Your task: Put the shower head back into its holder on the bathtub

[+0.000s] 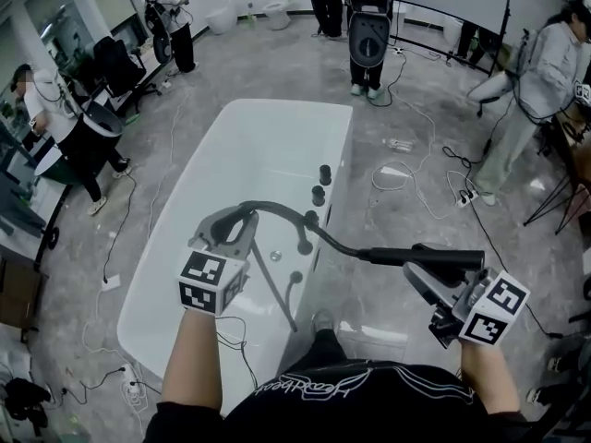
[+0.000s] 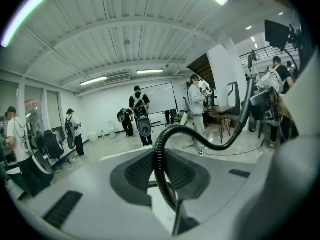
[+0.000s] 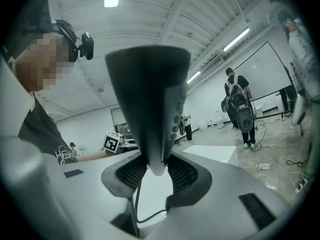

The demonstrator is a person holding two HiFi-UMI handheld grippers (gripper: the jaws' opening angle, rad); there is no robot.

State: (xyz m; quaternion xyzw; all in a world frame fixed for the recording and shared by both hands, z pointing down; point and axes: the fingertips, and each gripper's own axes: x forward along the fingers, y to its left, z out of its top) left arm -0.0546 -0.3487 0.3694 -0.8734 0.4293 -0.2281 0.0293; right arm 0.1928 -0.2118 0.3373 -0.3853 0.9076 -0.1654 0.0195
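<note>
A white bathtub [image 1: 242, 160] lies below me with a row of black fittings [image 1: 319, 195] on its right rim. My left gripper [image 1: 233, 224] hangs over the tub, shut on the black ribbed hose [image 1: 282, 209]. The hose [image 2: 159, 156] rises between its jaws and bends off to the right. That hose arcs past the rim to the dark shower head [image 1: 427, 257], which my right gripper [image 1: 417, 271] holds out to the right of the tub. In the right gripper view the shower head [image 3: 149, 99] stands upright, its narrow end clamped between the jaws.
Grey floor surrounds the tub, with white cables [image 1: 411, 169] lying to its right and left. Several people stand around the room, one with a backpack rig [image 1: 367, 28] beyond the tub's far end. A tripod [image 1: 563, 197] stands at the right.
</note>
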